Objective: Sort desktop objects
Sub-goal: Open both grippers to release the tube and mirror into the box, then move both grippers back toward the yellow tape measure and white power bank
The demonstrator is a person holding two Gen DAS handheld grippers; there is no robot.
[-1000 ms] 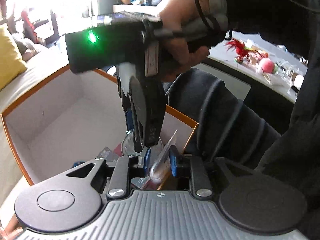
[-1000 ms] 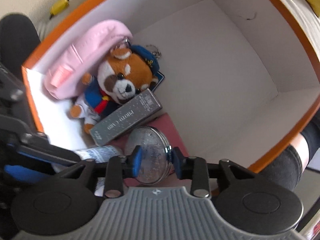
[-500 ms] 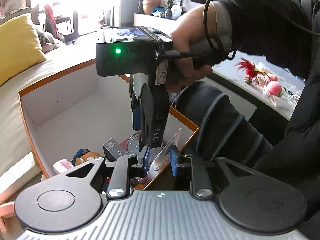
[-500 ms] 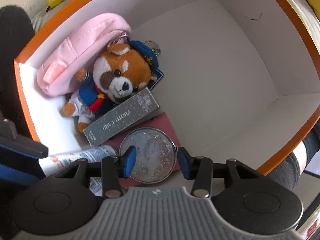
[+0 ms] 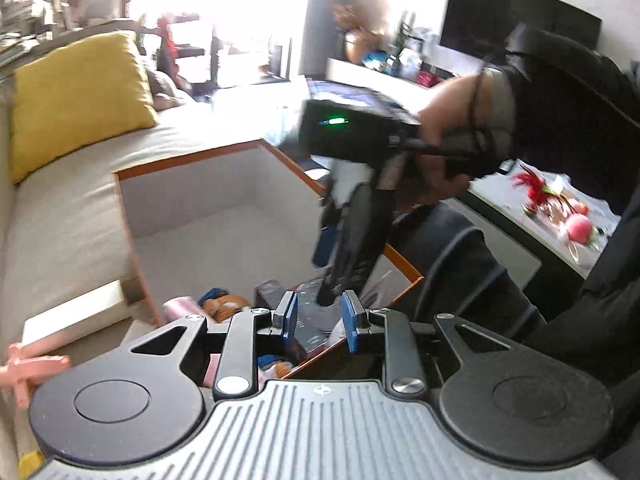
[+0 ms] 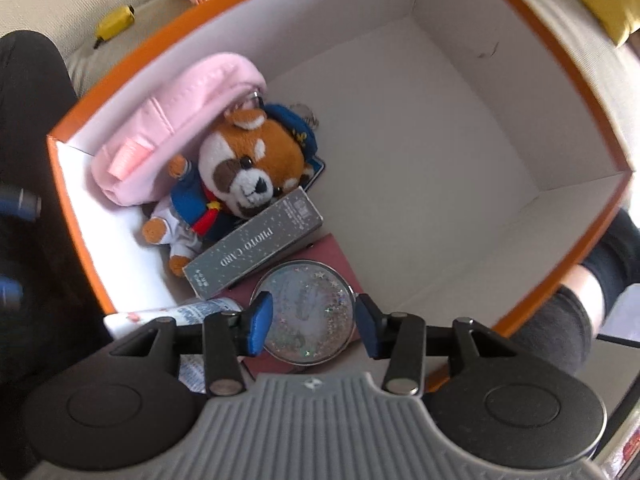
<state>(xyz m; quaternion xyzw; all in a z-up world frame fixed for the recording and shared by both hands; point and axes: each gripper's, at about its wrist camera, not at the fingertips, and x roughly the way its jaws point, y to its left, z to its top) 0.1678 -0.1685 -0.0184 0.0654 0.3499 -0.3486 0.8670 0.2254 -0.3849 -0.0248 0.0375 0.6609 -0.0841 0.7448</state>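
Beige sofa cushion [image 5: 72,216] under an orange-rimmed white box [image 5: 192,160], soft yellow pillow [image 5: 76,100] behind. Left tongs [image 5: 318,320] near the box corner, blue pads opening with nothing pinched between. Just ahead, right hand [image 5: 444,128] gripping the other black tool, blocking the far rim.

Looking straight down: right tongs [image 6: 314,326] opening, pads flanking but clear of a round glittery disc [image 6: 304,312] lying on a maroon booklet [image 6: 332,250]. Beside it a grey oblong photo-card box [image 6: 252,248], a plush red panda [image 6: 244,172], a padded pink pouch [image 6: 180,128], a printed tube [image 6: 176,314]. Rest of the floor bare.
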